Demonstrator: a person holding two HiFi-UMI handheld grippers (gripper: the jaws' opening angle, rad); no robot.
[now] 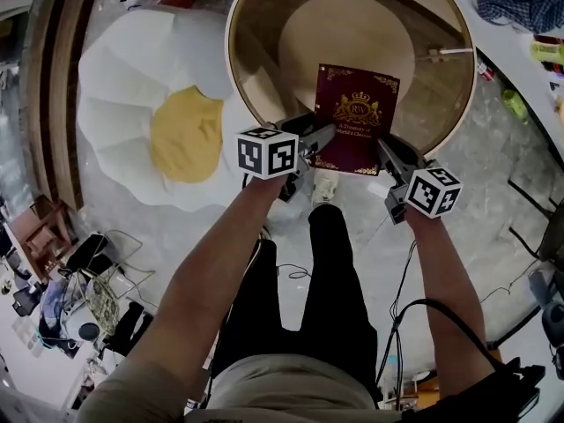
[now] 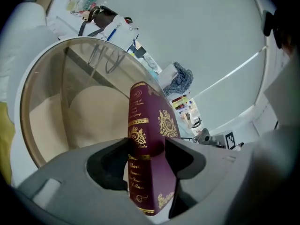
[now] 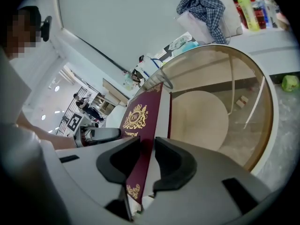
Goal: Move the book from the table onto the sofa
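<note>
- Had left gripper (image 2: 148, 154) clamped on the book (image 1: 357, 120), spine side, jaws abt a book's thickness apart.
- Right gripper (image 3: 146, 162) pinched the opposite edge, pads on cover n pages.
- Book was mid-frame in my head view, at the near rim of the round glass table (image 1: 264, 77).

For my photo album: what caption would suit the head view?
Left gripper and right gripper clasp a maroon book at the near edge of a round glass table.

The book (image 1: 357, 117) has the gold letters "RW" on its cover. Under them it says "A Treasury of". The spine words are too blurry.
</note>
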